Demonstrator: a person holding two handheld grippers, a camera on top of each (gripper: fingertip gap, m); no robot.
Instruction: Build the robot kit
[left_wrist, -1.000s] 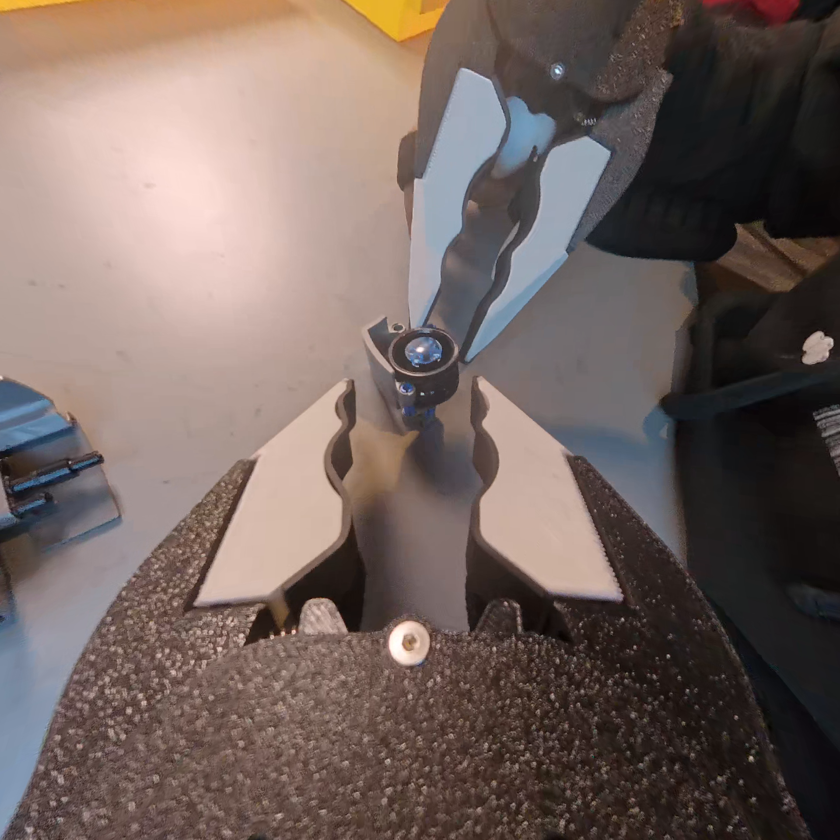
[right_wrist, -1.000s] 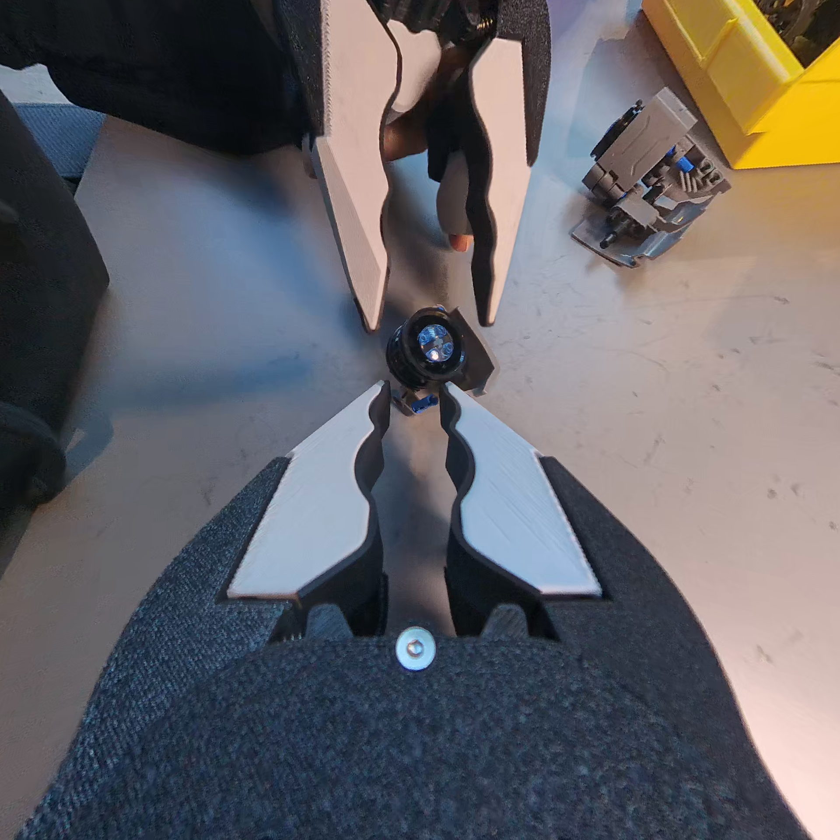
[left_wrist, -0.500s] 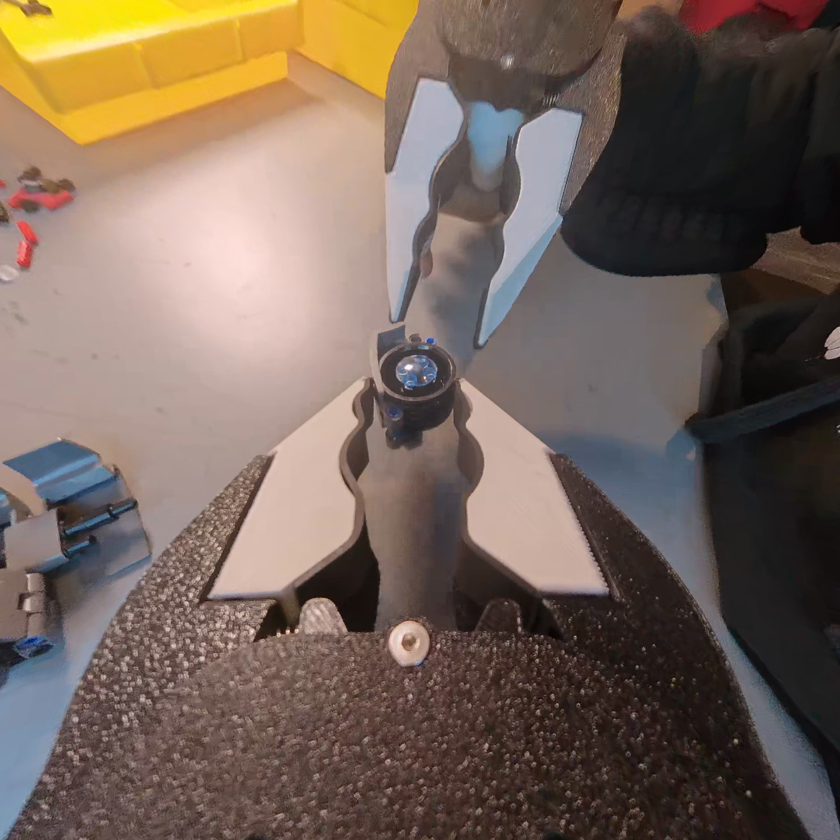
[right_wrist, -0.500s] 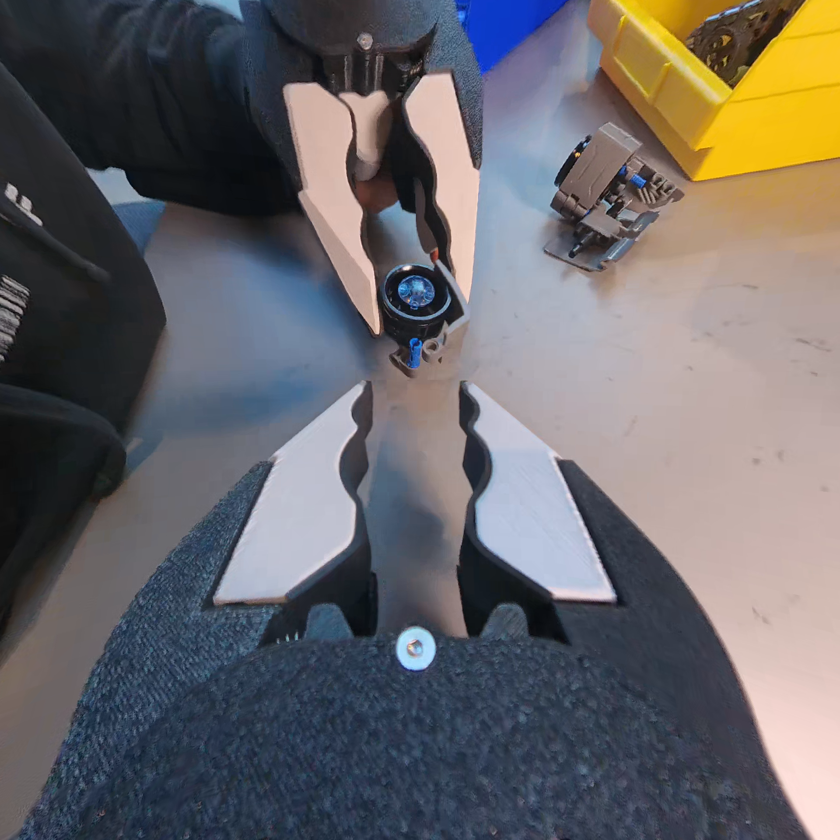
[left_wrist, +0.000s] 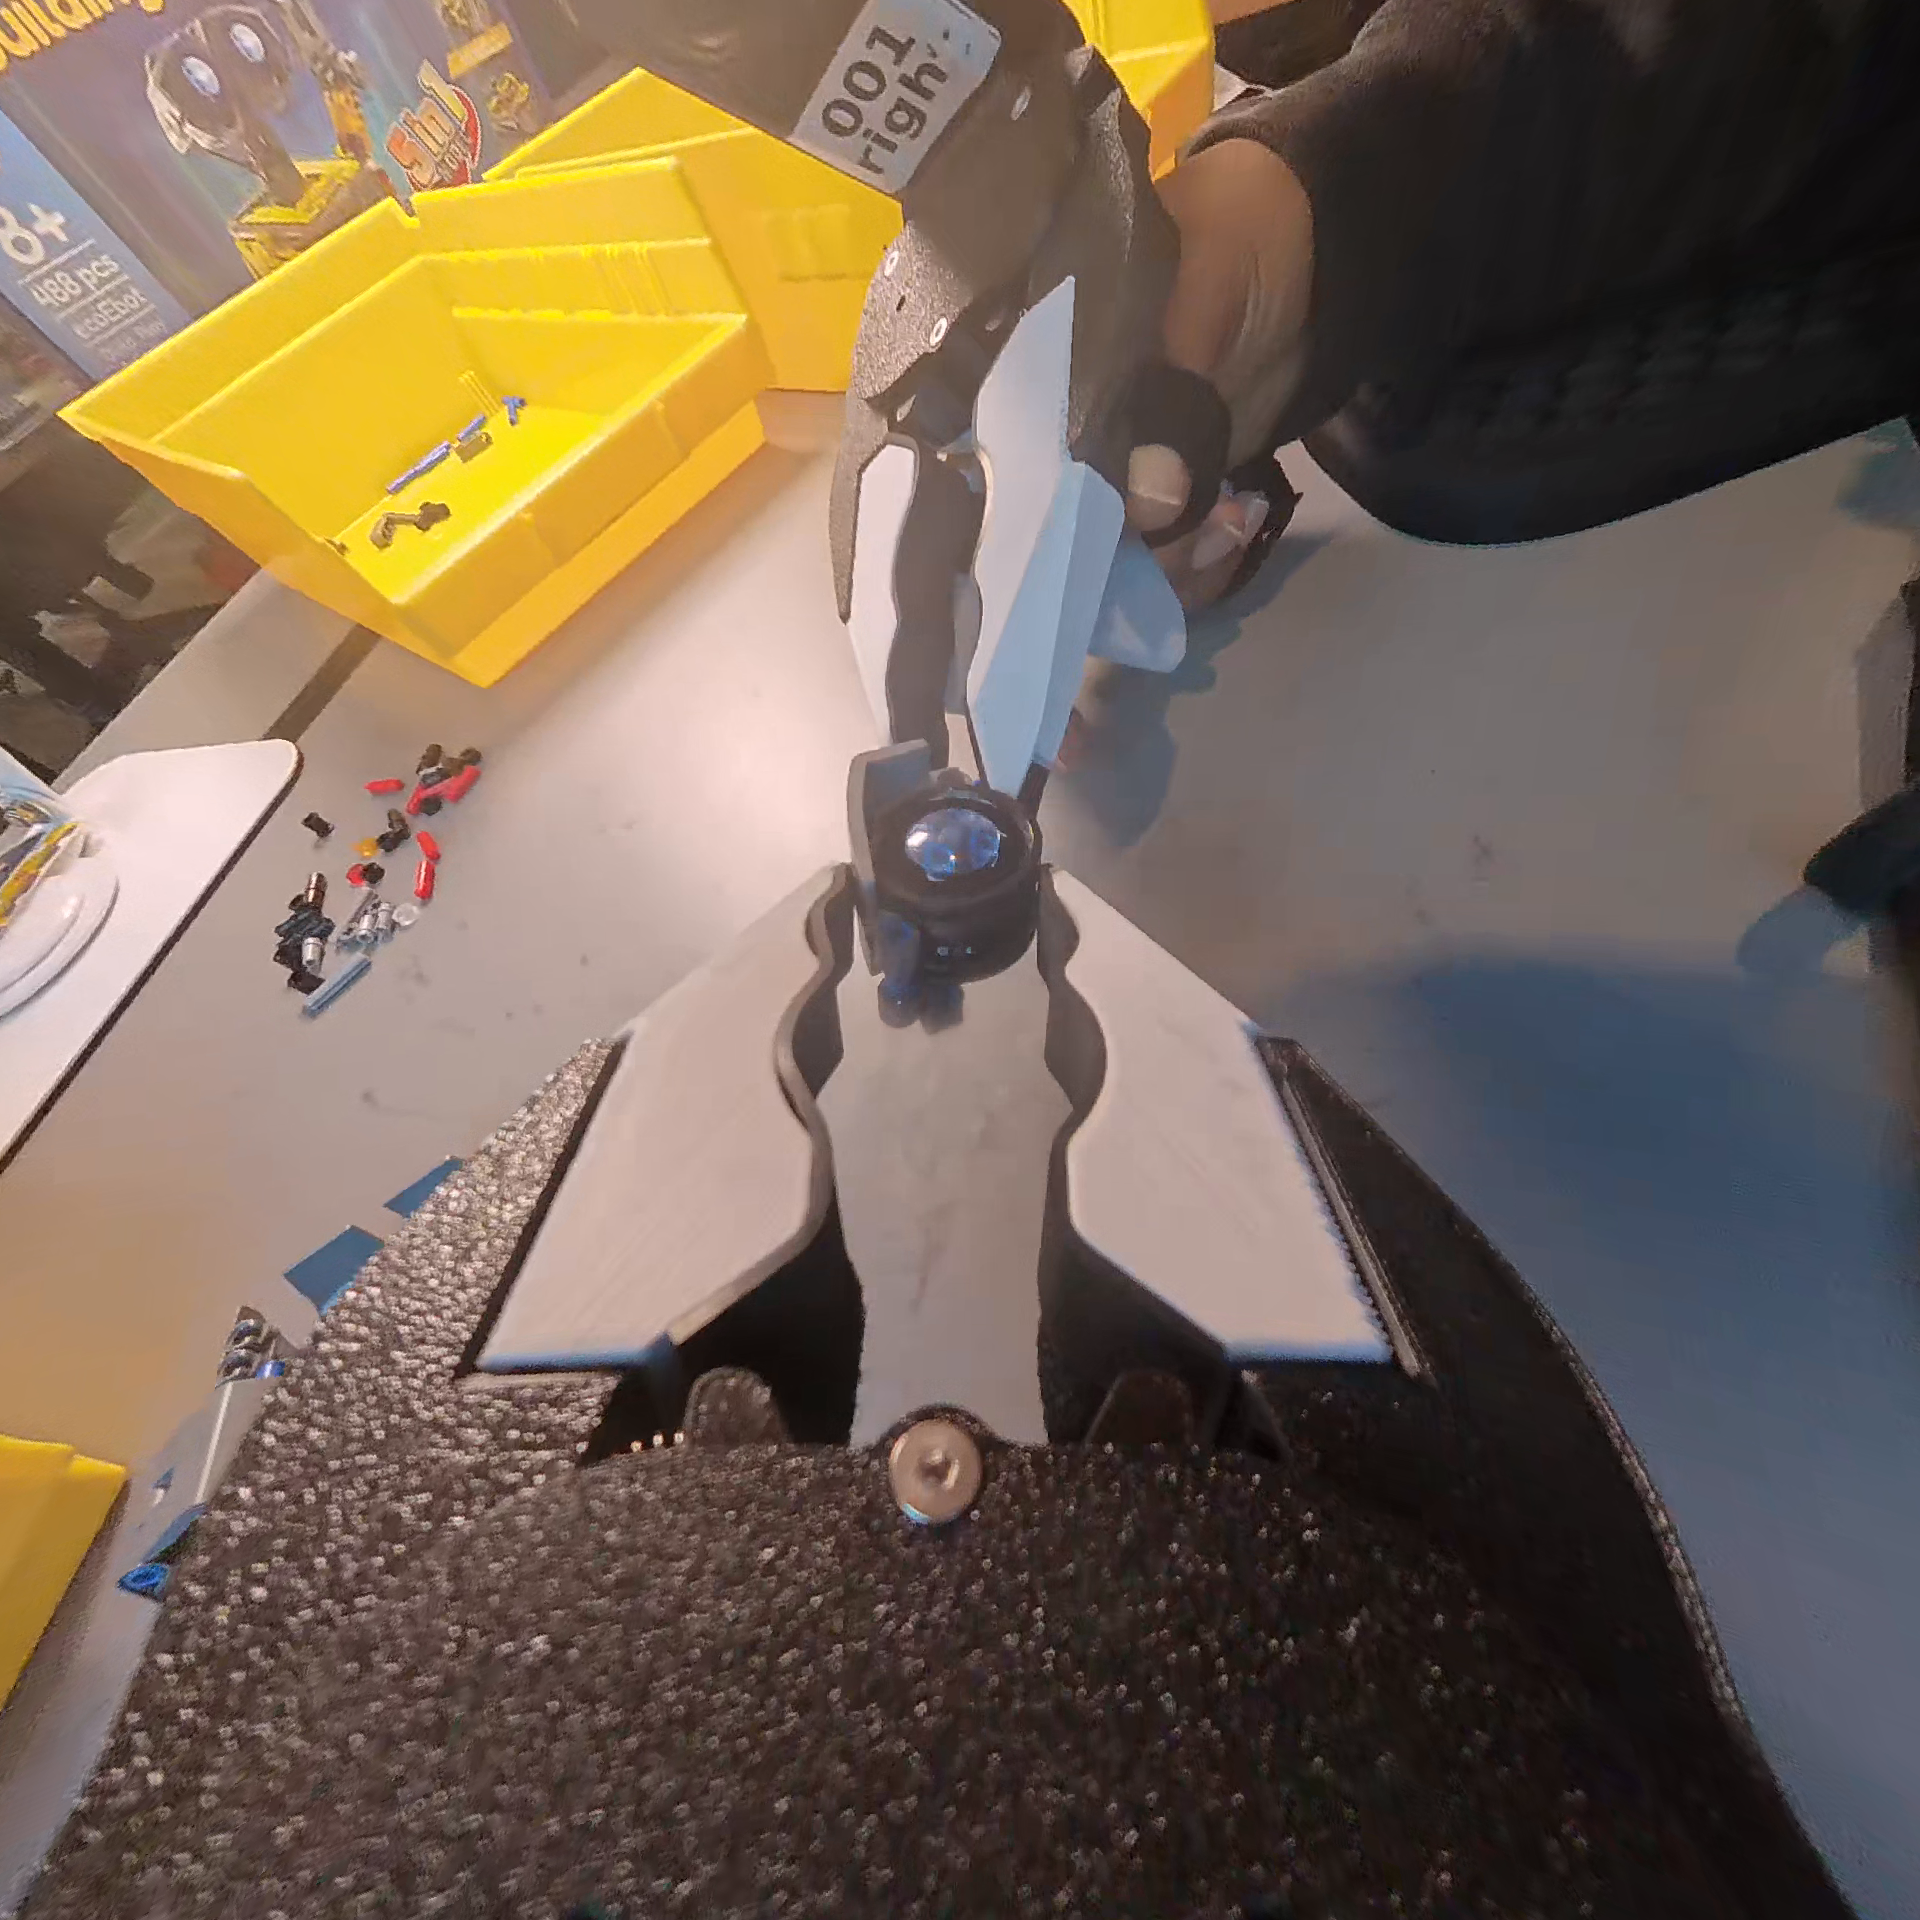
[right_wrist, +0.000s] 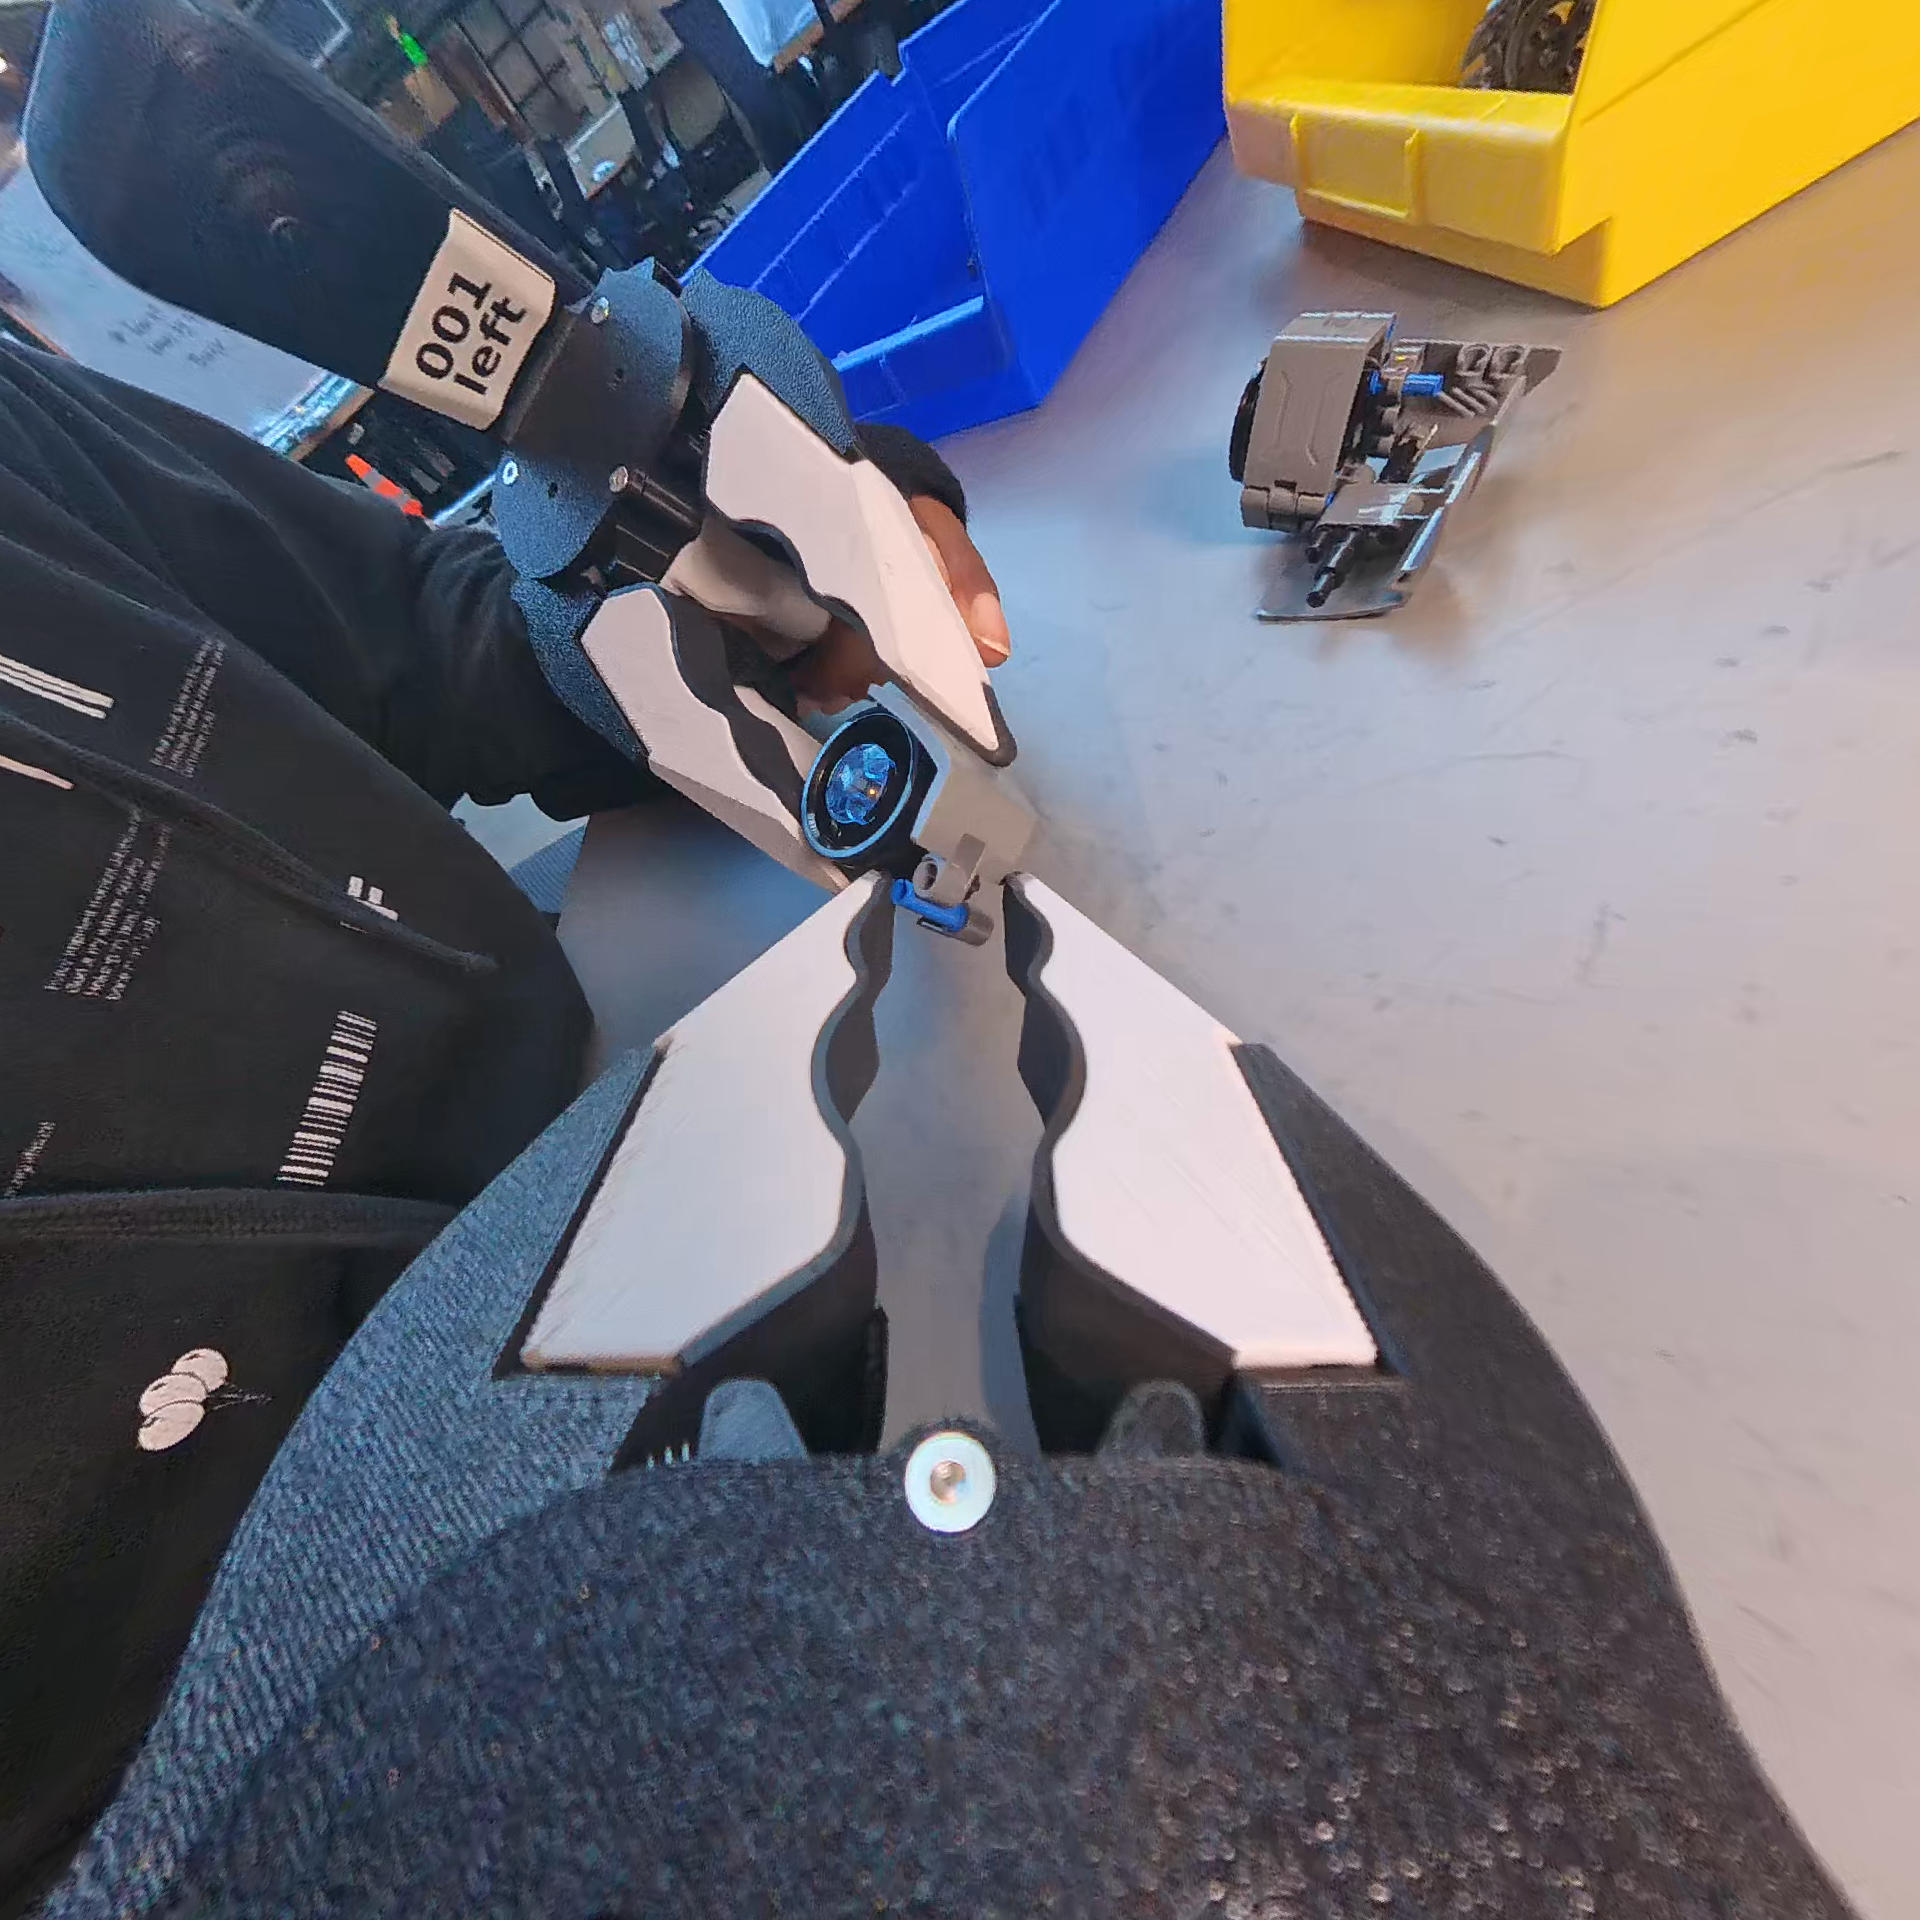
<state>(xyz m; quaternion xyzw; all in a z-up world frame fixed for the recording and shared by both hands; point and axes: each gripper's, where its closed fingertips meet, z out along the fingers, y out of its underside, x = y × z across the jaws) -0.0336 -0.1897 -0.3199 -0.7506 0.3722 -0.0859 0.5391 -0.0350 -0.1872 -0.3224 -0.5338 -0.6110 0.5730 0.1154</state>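
Here my left gripper (left_wrist: 940, 904) clamps the black-and-grey lens piece (left_wrist: 943, 871); my right gripper (right_wrist: 940, 899) brackets its blue pin (right_wrist: 928, 902), jaws slightly apart, grip unclear.

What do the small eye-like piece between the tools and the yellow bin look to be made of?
The eye-like piece, pinched in the left tool: apparently moulded plastic, with a matte grey housing, a glossy black ring and a translucent blue faceted centre. The yellow bin: seemingly rigid plastic, with a smooth, slightly glossy finish, ribbed walls and moulded dividers.
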